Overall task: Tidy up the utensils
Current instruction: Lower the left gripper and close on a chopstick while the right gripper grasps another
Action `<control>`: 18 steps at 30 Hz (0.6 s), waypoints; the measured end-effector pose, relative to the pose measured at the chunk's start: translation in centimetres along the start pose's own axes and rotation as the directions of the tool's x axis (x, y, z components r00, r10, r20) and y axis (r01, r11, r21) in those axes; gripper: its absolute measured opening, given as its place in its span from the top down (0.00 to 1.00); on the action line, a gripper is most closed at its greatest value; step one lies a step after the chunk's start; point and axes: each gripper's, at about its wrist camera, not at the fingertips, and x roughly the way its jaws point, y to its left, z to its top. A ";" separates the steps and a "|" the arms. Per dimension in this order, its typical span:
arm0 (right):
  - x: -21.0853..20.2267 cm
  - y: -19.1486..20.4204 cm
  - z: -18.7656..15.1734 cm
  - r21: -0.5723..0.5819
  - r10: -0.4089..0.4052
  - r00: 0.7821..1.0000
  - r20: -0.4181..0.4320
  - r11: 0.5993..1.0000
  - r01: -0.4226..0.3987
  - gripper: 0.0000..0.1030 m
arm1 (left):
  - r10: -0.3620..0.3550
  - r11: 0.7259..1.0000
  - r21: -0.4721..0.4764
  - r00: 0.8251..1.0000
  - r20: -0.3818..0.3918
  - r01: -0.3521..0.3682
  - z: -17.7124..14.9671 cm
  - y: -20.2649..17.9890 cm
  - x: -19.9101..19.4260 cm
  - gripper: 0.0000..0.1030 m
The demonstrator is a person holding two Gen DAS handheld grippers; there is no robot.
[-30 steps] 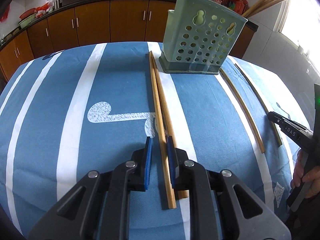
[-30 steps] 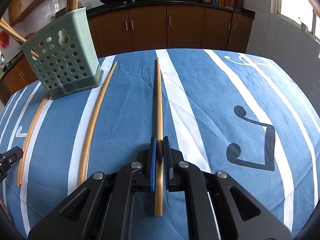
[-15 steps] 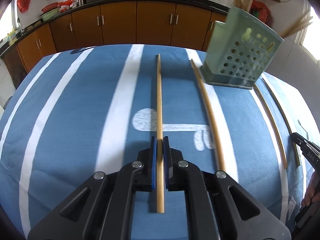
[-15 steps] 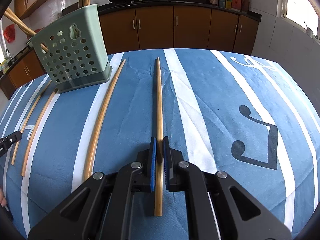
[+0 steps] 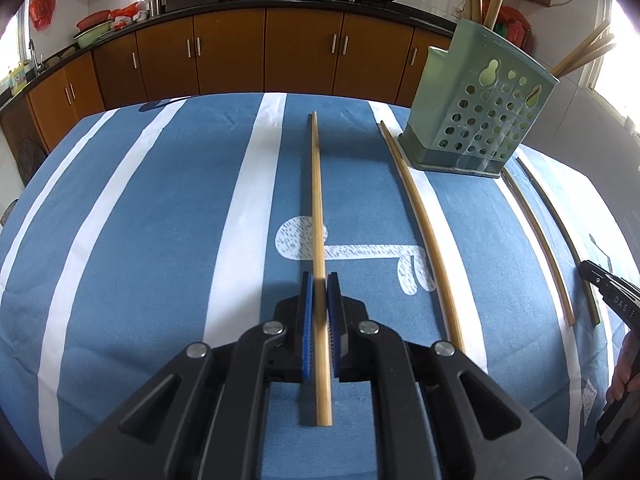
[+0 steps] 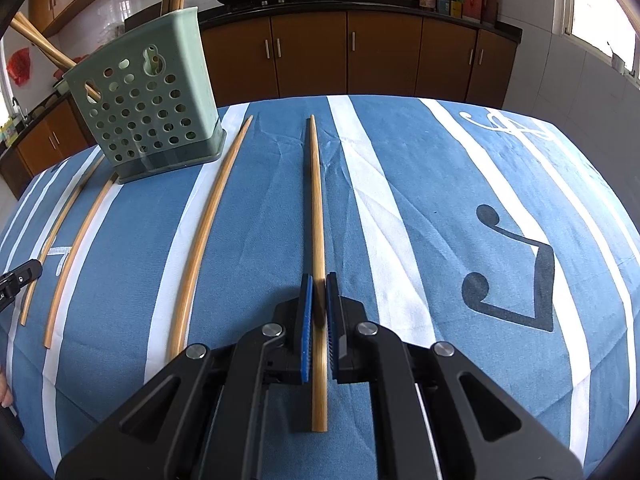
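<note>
A: Chopsticks first: the left gripper [image 5: 320, 280] has just clamped on one chopstick [image 5: 317, 200], and the right gripper [image 6: 319, 280] is clamped on another [image 6: 316, 200], each held near its thick end.

B: Where do they go?

A: Probably into the green holder [image 5: 476, 120] on the surface [image 5: 160, 220]. Lift clear, tip each upright above the rim, then lower it.

B: Risks?

A: I'd guess a long stick pivots between the pads; move slowly. Three more lie beside the holder.
</note>
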 end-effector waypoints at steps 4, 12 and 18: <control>0.0 0.0 0.0 0.000 0.000 1.000 0.000 1.000 0.000 0.93 | 0.000 1.000 0.000 1.000 0.000 0.000 0.0 -0.1 0.0 0.91; 0.0 0.0 0.0 0.000 0.000 1.000 -0.001 1.000 0.000 0.92 | 0.004 1.000 0.004 1.000 0.000 -0.004 0.0 -0.1 0.0 0.91; -0.2 -0.1 -0.4 0.002 0.008 1.000 -0.001 1.000 -0.008 0.92 | 0.014 1.000 0.019 1.000 -0.009 -0.013 -0.7 -0.2 -0.6 0.91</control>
